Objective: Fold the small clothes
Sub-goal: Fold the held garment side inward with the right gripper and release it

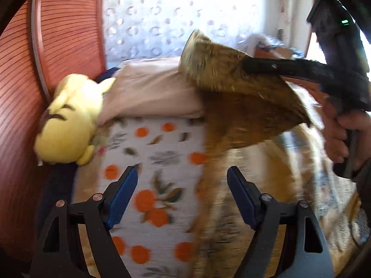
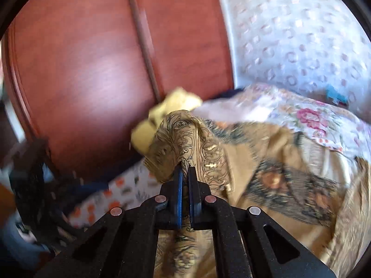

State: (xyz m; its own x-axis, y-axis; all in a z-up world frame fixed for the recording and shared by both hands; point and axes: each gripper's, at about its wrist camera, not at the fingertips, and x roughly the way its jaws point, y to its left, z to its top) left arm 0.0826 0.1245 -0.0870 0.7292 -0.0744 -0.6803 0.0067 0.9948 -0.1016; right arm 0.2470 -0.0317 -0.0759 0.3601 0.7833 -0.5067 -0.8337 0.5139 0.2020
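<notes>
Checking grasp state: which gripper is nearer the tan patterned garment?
Right. The right gripper is shut on the tan patterned garment, lifting a bunched edge. The left gripper hangs open above the bedsheet, beside the garment, not touching it.

This is a bedroom in a home: a bed (image 1: 148, 162) with an orange-fruit print sheet, a pale pillow (image 1: 150, 92), a yellow plush toy (image 1: 67, 125), a reddish wooden wardrobe (image 2: 81, 69) beside it, and a patterned lace curtain (image 1: 162, 16) at the window.
</notes>
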